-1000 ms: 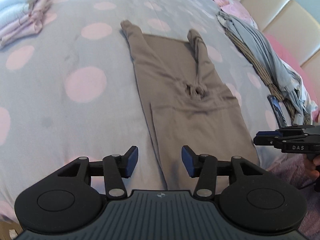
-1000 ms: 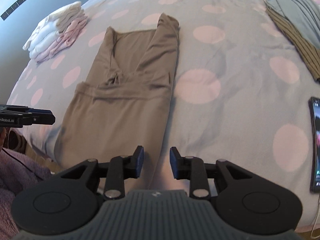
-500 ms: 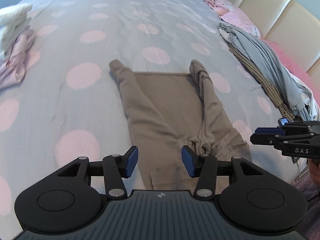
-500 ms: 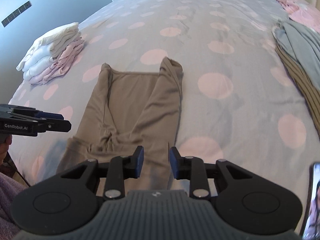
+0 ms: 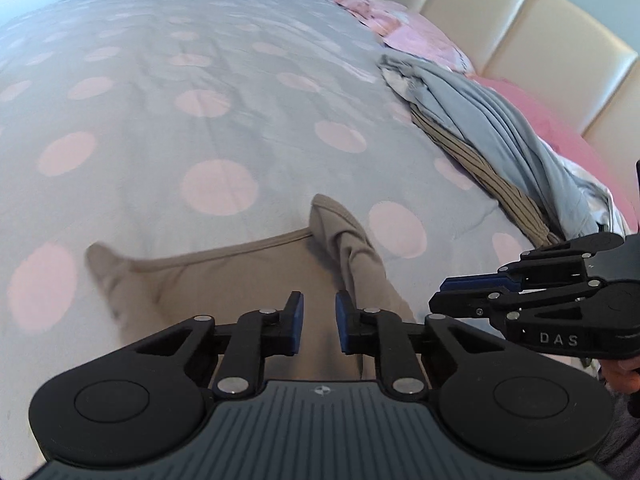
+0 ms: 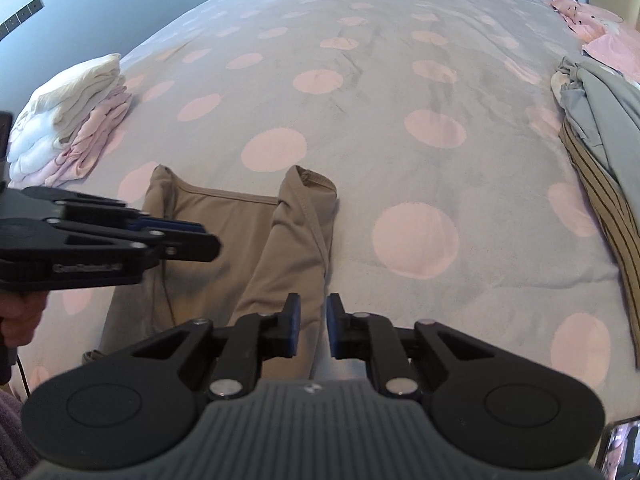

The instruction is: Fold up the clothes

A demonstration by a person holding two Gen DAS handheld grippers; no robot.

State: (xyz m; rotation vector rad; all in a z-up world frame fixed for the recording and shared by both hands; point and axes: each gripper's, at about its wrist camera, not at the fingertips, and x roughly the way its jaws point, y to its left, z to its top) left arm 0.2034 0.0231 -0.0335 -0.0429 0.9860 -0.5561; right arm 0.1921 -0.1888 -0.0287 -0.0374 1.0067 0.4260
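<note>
A taupe garment (image 5: 248,272) (image 6: 224,232) lies flat on the grey duvet with pink dots (image 5: 180,100), its sleeves folded inward, the right one (image 6: 304,216) bunched along the edge. My left gripper (image 5: 319,320) hovers over the garment's middle near its far hem, jaws closing to a narrow gap, with no cloth pinched between them. In the right wrist view the left gripper (image 6: 200,240) is seen from the side over the left sleeve. My right gripper (image 6: 311,322) (image 5: 440,296) hangs over the garment's right edge, jaws also closing, with nothing caught.
A stack of folded white and pink clothes (image 6: 68,120) sits at the bed's left edge. A heap of grey and striped clothes (image 5: 480,128) (image 6: 600,120) lies on the right. Beyond it are pink pillows (image 5: 400,28) and a cream headboard (image 5: 520,20). A phone (image 6: 624,452) lies at the near right.
Both grippers have travelled forward along the garment, from its near hem to near its far end. Both pairs of jaws have narrowed.
</note>
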